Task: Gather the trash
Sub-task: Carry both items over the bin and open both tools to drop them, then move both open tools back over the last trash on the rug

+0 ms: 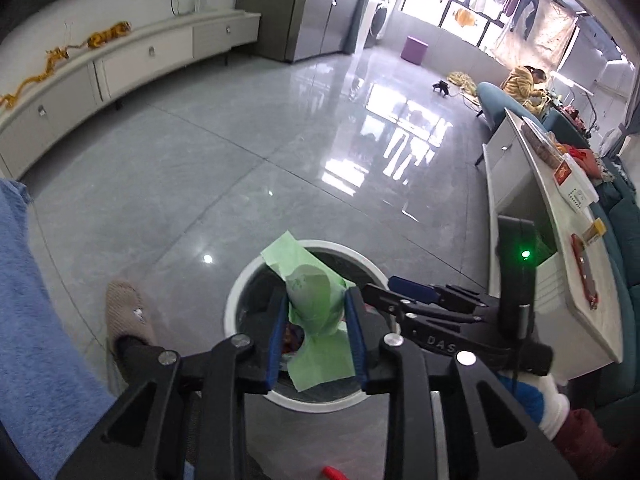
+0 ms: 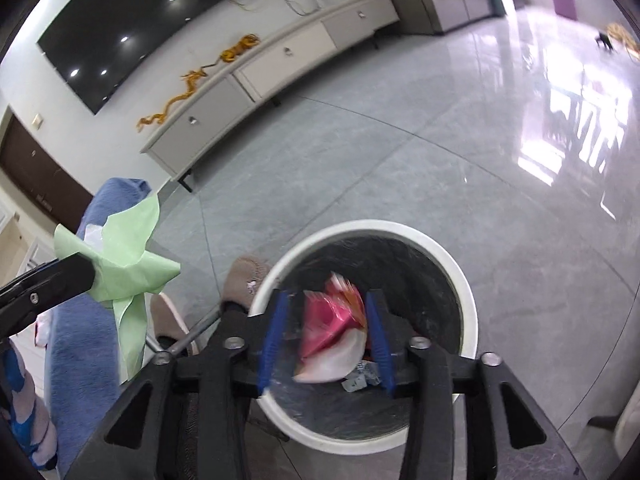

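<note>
A round white trash bin [image 1: 236, 304] with a dark liner stands on the floor below both grippers; it also shows in the right wrist view [image 2: 460, 272]. My left gripper [image 1: 316, 304] is shut on a crumpled green paper [image 1: 316, 296] and holds it over the bin; the paper also shows in the right wrist view [image 2: 128, 264]. My right gripper [image 2: 326, 312] is open over the bin mouth. A pink and white wrapper [image 2: 332, 332] is blurred between its fingers, apparently loose and falling. Small scraps [image 2: 360, 378] lie in the bin.
A grey tiled floor [image 1: 240, 160] spreads ahead. A white low cabinet [image 1: 120, 64] runs along the far wall. A white table [image 1: 560, 216] with small items stands at right. The person's slippered foot [image 1: 128, 312] is left of the bin.
</note>
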Available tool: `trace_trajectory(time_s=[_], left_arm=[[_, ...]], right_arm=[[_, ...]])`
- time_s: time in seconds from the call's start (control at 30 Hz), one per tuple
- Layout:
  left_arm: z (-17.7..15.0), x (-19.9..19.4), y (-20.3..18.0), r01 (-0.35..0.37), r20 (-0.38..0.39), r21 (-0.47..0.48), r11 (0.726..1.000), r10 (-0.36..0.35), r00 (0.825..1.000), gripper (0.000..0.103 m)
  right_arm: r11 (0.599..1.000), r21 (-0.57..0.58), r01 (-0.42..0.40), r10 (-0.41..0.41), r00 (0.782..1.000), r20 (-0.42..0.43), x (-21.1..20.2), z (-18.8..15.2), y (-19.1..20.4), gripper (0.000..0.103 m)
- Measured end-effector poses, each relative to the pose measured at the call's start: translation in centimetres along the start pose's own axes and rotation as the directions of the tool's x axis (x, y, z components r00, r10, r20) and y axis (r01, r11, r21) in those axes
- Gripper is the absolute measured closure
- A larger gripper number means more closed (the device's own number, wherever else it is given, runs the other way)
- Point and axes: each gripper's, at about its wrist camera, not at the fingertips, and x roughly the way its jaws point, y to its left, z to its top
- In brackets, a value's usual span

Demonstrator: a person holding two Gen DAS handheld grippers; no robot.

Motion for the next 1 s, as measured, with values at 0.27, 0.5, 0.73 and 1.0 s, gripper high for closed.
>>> trace_trajectory(time_s=[0.27, 0.5, 0.73, 1.0], left_arm=[[0.4, 1.4, 0.9, 0.036, -0.039, -0.047, 0.998, -0.038, 0.999, 0.049], [0.4, 0.4, 0.7, 0.003, -0.008, -0.058, 0.998, -0.003, 1.0, 0.049], [-0.3, -3.1, 0.7, -0.087, 0.106, -0.072, 0.994, 0.095, 0.99, 0.049], [-2.6, -10.4, 1.3, -0.218, 0.285, -0.074, 0.973, 0.23, 0.93, 0.049]], right_arm=[[0.998, 0.056, 0.043, -0.041, 0.999, -0.033, 2.1, -0.4, -1.9, 0.053], [0.996, 0.074, 0.056, -0.054, 0.998, -0.029, 1.7, -1.0, -2.3, 0.053], [0.996, 0.047, 0.074, -0.075, 0.997, 0.015, -0.8, -0.4, -1.1, 0.053], [0.997, -0.052, 0.054, -0.048, 0.994, 0.102, -5.0, 1.1, 3.7, 0.053]])
